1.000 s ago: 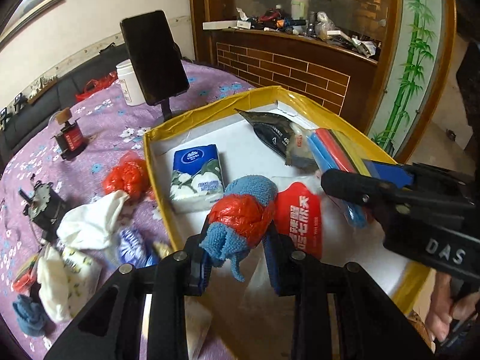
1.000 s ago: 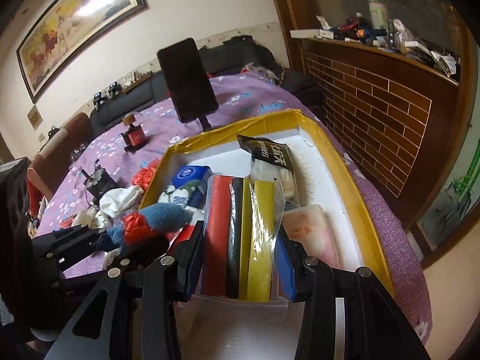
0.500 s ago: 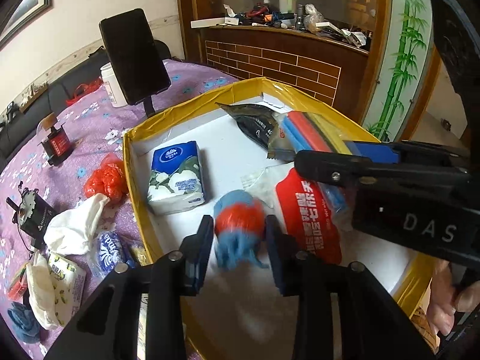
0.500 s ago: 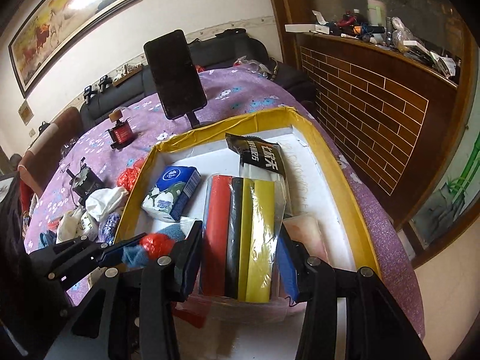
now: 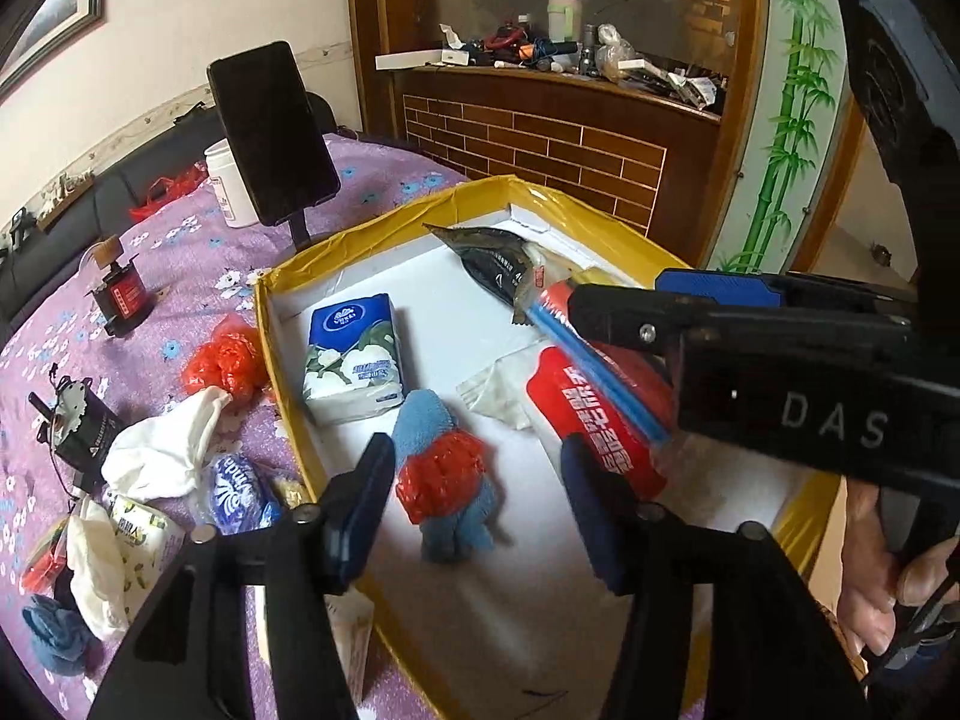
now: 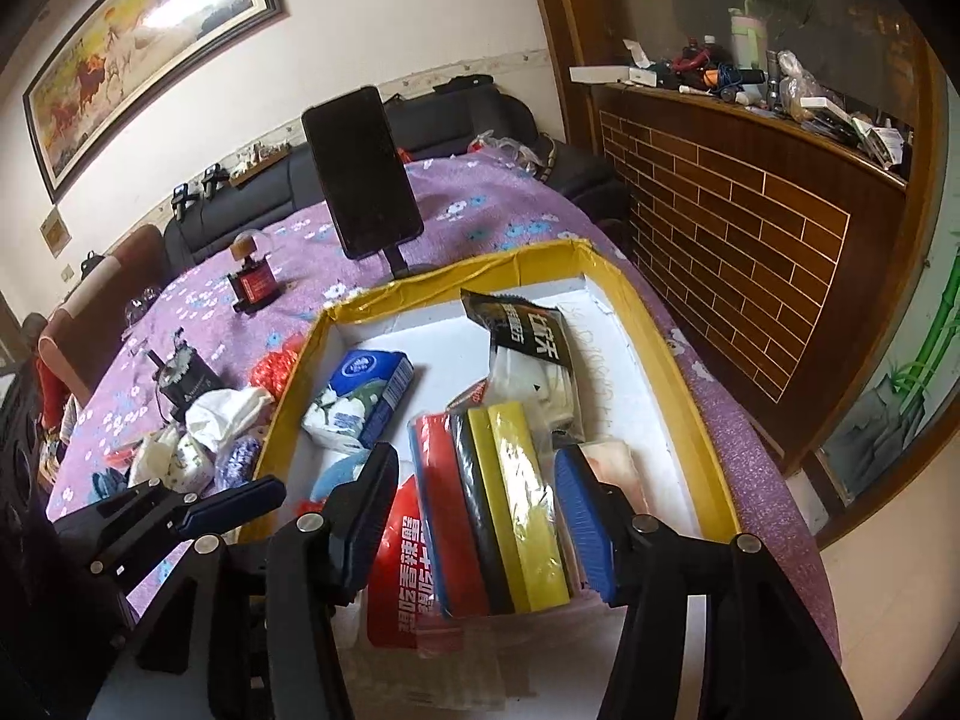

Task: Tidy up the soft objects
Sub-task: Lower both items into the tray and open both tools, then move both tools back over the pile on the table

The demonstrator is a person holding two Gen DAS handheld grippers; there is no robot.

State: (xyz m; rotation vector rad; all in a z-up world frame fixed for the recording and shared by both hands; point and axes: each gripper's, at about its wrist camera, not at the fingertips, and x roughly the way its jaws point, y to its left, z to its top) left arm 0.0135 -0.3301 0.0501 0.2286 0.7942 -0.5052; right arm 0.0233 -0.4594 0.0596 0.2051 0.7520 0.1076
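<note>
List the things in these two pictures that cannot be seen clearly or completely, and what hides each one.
- Blue-and-red cloth bundle: clear in the left wrist view; in the right wrist view the right hand-held gripper covers most of it.
- Red packet: its right part is hidden behind the right hand-held gripper in the left wrist view.
- Pink pack: partly behind a finger pad in the right wrist view.
- Small print on the tissue pack: too small.

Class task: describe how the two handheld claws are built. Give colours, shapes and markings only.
Both claws, left and right, have angular black frames with silver screws and two flat fingers faced with ribbed blue pads. The right claw's black body carries pale letters "DAS". A bare hand grips it.
</note>
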